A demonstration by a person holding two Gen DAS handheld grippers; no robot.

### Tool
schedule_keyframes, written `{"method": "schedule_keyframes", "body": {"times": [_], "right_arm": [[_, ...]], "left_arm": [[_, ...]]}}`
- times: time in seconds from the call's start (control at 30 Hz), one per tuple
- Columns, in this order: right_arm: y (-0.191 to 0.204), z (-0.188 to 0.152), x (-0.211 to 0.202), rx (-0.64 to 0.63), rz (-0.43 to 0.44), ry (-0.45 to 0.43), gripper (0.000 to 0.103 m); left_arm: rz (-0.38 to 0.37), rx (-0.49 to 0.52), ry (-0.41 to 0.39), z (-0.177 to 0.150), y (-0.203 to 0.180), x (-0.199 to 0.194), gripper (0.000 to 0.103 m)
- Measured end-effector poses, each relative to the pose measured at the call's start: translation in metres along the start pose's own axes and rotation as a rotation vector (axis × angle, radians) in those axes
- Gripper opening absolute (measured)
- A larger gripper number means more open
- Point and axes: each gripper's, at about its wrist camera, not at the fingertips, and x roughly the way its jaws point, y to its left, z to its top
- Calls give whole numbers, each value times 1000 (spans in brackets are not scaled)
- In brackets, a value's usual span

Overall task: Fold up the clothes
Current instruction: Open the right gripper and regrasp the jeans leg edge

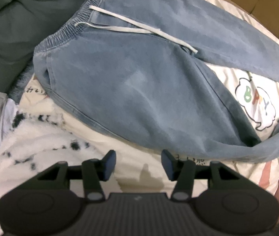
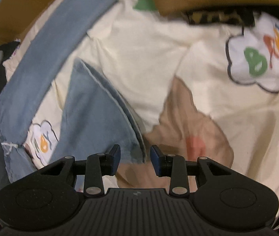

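Jeans [image 1: 139, 90] run off-frame at the legs; both hand-held grippers [image 1: 138, 165] [image 2: 135, 159] released, empty.

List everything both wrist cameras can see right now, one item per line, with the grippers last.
Blue denim drawstring trousers: one, faded blue, spread across the bed; a leg end lies at the right gripper.
White drawstring cord: one, white, across the waistband.
Cream cartoon-print bedsheet: one, cream, under the trousers.
Dark green quilt: one, upper left in the left view.
White fluffy black-speckled fabric: one, lower left.
Brown cardboard boxes: several, beyond the bed.
Left gripper: black, blue pads, open over the sheet.
Right gripper: black, blue pads, open at the leg end.
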Motion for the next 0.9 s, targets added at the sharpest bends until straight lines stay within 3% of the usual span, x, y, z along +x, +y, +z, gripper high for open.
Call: {"method": "schedule_keyframes", "body": {"times": [0.3, 0.33, 0.37, 0.4, 0.67, 0.8, 0.9], "right_arm": [[-1, -3, 37, 39, 64, -1, 41], [0, -3, 39, 37, 73, -5, 35], [0, -4, 39, 36, 84, -8, 19], [1, -4, 38, 35, 96, -4, 9], [10, -15, -12, -51, 107, -16, 9], [10, -28, -43, -80, 87, -13, 9], [5, -40, -60, -82, 78, -2, 9]], "left_arm": [[24, -19, -17, -3, 9, -21, 54], [26, -23, -19, -4, 10, -22, 54], [26, -32, -23, -4, 11, -24, 54], [25, -44, -28, -5, 12, -25, 54], [-14, -188, -79, -3, 33, -22, 53], [-55, -290, -68, -4, 48, -8, 37], [-76, -353, -59, -6, 57, 4, 37]]}}
